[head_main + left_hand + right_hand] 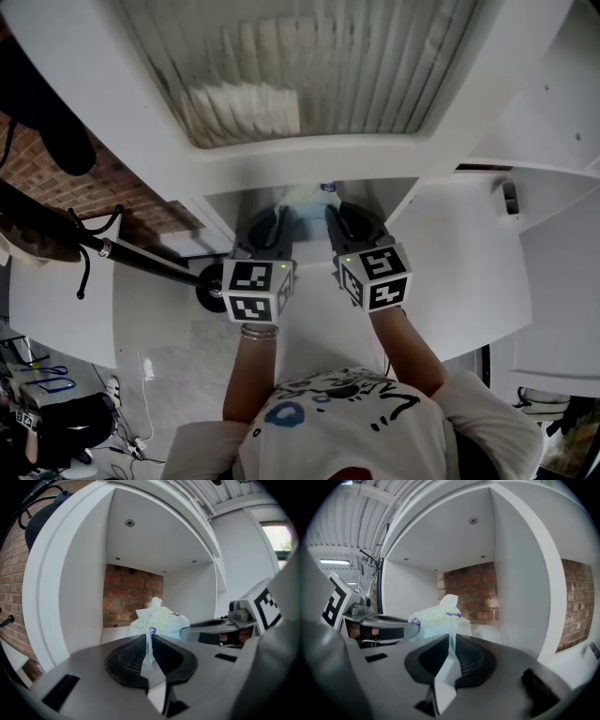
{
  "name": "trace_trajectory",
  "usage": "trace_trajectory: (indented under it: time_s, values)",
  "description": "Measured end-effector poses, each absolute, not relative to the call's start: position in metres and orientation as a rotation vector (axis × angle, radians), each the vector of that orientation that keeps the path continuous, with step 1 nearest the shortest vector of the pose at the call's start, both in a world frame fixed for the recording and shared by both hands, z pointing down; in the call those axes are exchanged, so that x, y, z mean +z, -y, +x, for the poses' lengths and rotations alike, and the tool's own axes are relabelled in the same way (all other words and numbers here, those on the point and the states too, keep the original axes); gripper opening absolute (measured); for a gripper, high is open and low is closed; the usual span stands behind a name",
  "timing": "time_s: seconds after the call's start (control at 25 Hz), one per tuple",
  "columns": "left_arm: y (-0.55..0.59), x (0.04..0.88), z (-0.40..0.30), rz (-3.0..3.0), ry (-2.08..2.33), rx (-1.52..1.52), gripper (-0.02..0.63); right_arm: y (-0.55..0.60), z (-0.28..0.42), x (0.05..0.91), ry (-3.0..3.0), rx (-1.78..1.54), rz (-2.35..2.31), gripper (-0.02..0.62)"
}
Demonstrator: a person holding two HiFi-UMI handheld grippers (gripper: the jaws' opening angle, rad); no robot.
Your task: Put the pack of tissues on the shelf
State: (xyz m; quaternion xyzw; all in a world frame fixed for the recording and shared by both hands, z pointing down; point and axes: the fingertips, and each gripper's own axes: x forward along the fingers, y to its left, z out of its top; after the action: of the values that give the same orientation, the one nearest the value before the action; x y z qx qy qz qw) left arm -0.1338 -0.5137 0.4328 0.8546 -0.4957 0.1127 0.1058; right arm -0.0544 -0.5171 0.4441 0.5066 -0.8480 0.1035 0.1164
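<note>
The pack of tissues is a pale, crinkled plastic-wrapped bundle inside a white shelf compartment with a brick back. My left gripper pinches the wrapper's left edge; in the left gripper view the thin film runs between the pads of the left gripper, with the pack just beyond. My right gripper is shut on the wrapper's right edge. In the right gripper view, film is clamped in the right gripper in front of the pack. I cannot tell whether the pack's underside rests on the shelf floor.
The compartment's white side walls stand close on both sides, with a screwed top panel above. A black coat-rack pole crosses at the left before a brick wall. A ribbed ceiling panel lies overhead.
</note>
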Motion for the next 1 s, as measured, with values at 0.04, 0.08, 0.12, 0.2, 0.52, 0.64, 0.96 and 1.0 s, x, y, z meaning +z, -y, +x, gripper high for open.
trace_trajectory:
  time_s: [0.04, 0.08, 0.12, 0.2, 0.52, 0.64, 0.96, 1.0]
  values:
    - [0.514, 0.433, -0.134, 2.515, 1.462, 0.323, 0.031, 0.517, -0.055, 0.444, 2.483, 0.307, 1.486, 0.032]
    - [0.513, 0.433, -0.135, 2.510, 1.462, 0.314, 0.035, 0.517, -0.055, 0.444, 2.484, 0.312, 1.489, 0.032]
    - [0.513, 0.434, -0.134, 2.506, 1.458, 0.307, 0.042, 0.517, -0.055, 0.444, 2.486, 0.320, 1.491, 0.032]
    - [0.512, 0.434, -0.133, 2.499, 1.450, 0.299, 0.071, 0.517, -0.055, 0.444, 2.492, 0.336, 1.491, 0.034]
    - [0.506, 0.431, -0.135, 2.480, 1.528, 0.293, 0.169, 0.511, -0.055, 0.446, 2.496, 0.362, 1.480, 0.123]
    - [0.499, 0.431, -0.137, 2.470, 1.508, 0.272, 0.192, 0.505, -0.054, 0.444, 2.502, 0.370, 1.478, 0.124]
    - [0.478, 0.429, -0.145, 2.476, 1.503, 0.280, 0.192, 0.478, -0.056, 0.442, 2.525, 0.373, 1.432, 0.124]
    - [0.475, 0.431, -0.145, 2.476, 1.498, 0.286, 0.192, 0.474, -0.057, 0.444, 2.526, 0.374, 1.420, 0.124]
